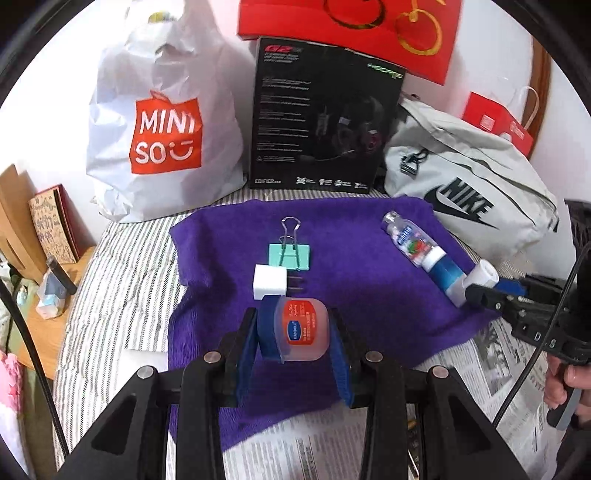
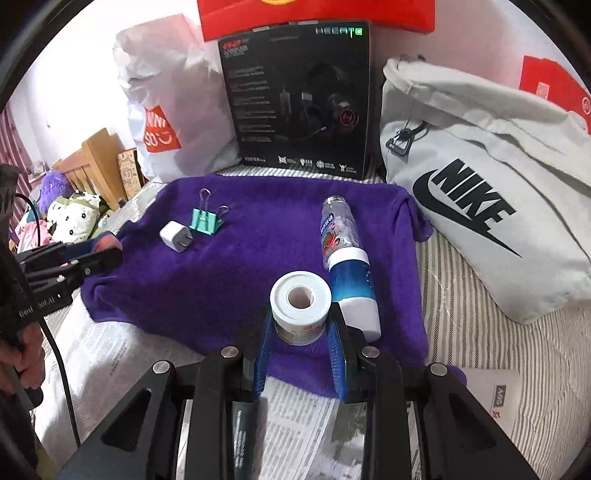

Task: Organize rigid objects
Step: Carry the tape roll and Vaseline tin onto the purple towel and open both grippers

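Observation:
My left gripper (image 1: 295, 332) is shut on a small petroleum jelly jar (image 1: 301, 328) with a blue lid and red label, over the front of the purple towel (image 1: 369, 288). A white charger plug (image 1: 269, 282) and a teal binder clip (image 1: 290, 251) lie just beyond it. My right gripper (image 2: 301, 325) is shut on a white tape roll (image 2: 300, 306), beside a blue-and-white bottle (image 2: 352, 291) and a clear bottle (image 2: 338, 229) lying in a line. The plug (image 2: 175, 236) and clip (image 2: 205, 220) show at left in the right wrist view. The right gripper also shows in the left wrist view (image 1: 480, 284).
A white Miniso bag (image 1: 162, 122), a black headset box (image 1: 321, 114) and a grey Nike bag (image 1: 469, 188) stand behind the towel. Red boxes (image 1: 347, 29) sit above. Newspaper (image 1: 314, 446) covers the striped bed in front. A wooden bedside table (image 1: 44, 280) is at left.

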`<action>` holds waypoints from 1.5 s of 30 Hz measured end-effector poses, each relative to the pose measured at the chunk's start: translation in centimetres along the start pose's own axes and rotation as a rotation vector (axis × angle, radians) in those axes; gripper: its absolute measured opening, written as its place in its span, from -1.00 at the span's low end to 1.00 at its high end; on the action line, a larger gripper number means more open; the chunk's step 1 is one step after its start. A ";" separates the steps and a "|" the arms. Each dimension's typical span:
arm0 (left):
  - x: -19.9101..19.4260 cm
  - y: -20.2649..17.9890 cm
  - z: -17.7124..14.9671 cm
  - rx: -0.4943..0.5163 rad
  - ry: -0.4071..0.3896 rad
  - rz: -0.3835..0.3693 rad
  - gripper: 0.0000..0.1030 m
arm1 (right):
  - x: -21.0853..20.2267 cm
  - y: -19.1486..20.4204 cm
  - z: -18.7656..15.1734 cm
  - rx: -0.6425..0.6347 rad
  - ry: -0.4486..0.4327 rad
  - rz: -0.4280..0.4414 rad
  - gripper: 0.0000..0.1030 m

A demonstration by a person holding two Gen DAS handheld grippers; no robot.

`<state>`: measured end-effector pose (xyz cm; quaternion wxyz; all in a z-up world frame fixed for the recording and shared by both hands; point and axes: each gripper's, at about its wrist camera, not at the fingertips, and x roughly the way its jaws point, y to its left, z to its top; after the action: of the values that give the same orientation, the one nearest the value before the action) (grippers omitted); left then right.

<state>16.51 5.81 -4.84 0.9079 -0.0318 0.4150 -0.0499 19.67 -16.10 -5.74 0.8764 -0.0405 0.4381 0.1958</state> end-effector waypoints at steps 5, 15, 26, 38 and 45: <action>2.0 0.9 0.4 -0.012 0.042 0.004 -0.33 | 2.0 -0.3 0.5 -0.004 0.040 -0.008 -0.45; 5.4 1.7 0.7 -0.020 0.130 0.035 -0.33 | 5.5 -0.3 0.5 -0.046 0.119 0.001 -0.45; 8.1 1.3 1.2 0.035 0.174 0.072 -0.33 | 7.2 -0.8 0.5 -0.052 0.156 -0.007 -0.45; 8.5 0.9 1.4 0.058 0.192 0.084 -0.31 | 7.3 -0.6 0.7 -0.094 0.167 -0.006 -0.44; 8.1 0.1 0.7 0.085 0.228 0.053 0.14 | 7.1 -0.8 0.8 -0.088 0.196 0.028 -0.30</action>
<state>22.30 5.00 -10.42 0.8564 0.0235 0.5136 -0.0469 24.35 -14.43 -10.92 0.8238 -0.0917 0.5134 0.2221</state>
